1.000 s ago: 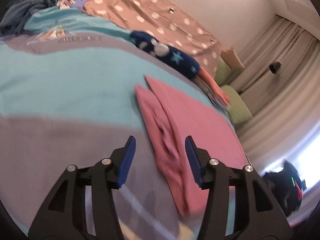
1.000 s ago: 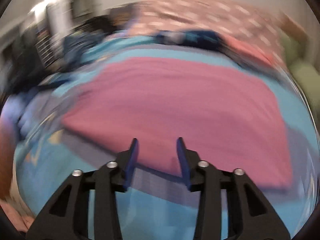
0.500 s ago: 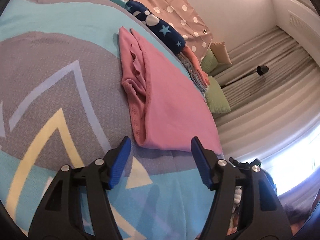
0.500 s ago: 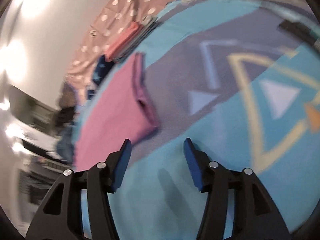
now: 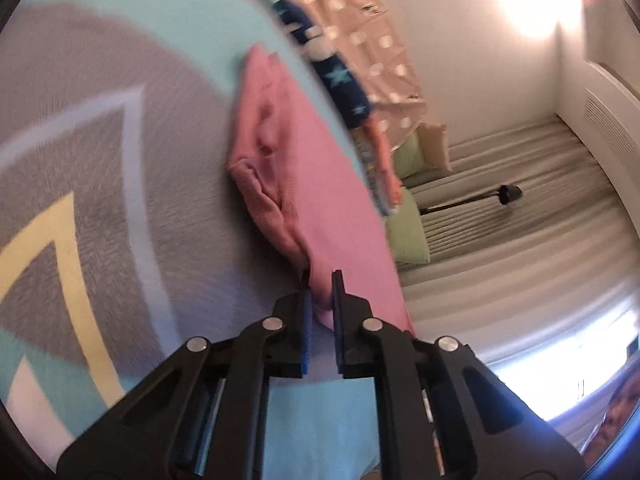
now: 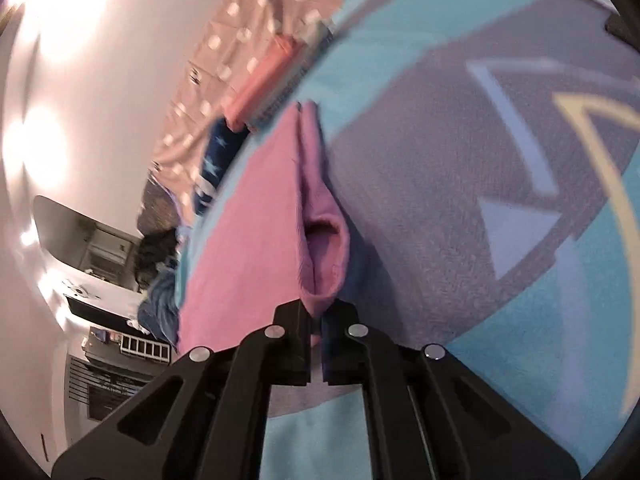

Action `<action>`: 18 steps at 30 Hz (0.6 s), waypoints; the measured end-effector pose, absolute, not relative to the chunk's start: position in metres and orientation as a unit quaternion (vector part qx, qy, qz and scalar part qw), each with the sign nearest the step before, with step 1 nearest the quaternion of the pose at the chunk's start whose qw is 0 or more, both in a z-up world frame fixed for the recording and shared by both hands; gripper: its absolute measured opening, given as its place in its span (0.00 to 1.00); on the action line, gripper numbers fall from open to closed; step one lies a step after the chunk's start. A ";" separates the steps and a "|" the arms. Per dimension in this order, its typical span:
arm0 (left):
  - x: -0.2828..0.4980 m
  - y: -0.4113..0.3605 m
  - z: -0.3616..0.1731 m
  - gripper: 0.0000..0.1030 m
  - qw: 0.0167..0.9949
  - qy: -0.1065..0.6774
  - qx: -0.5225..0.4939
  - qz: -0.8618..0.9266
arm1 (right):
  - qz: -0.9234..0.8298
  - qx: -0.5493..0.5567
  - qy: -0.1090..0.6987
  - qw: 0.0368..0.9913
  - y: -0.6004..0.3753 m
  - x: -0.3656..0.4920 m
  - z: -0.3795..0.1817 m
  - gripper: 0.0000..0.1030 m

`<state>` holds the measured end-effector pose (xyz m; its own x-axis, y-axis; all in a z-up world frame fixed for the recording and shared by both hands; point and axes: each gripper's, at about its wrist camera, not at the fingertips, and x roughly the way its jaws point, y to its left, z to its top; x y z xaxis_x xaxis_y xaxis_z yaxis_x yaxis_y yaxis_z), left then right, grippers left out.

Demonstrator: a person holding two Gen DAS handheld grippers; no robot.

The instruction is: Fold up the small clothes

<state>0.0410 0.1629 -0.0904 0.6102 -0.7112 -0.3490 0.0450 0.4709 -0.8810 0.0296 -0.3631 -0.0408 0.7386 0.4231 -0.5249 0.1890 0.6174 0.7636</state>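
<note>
On the bed (image 5: 100,128), flat: pink garment (image 5: 320,184), long axis away toward the star-print bundle (image 5: 340,80). Left tongs (image 5: 321,294) closing, near corner pinched, aimed slightly down. Right tongs (image 6: 317,320) clamped on a near corner, tilted downward.

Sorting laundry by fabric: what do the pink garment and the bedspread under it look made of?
Pink garment: soft matte knit, probably cotton; fine ribbed texture, limp folds. Bedspread: matte woven or fleecy cloth, faintly fuzzy grain; blur leaves the fibre uncertain.
</note>
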 end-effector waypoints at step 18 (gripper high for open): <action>0.013 0.181 -0.070 0.42 0.841 0.380 -0.343 -0.176 | -0.092 0.177 0.327 0.924 -0.346 0.010 0.007 0.27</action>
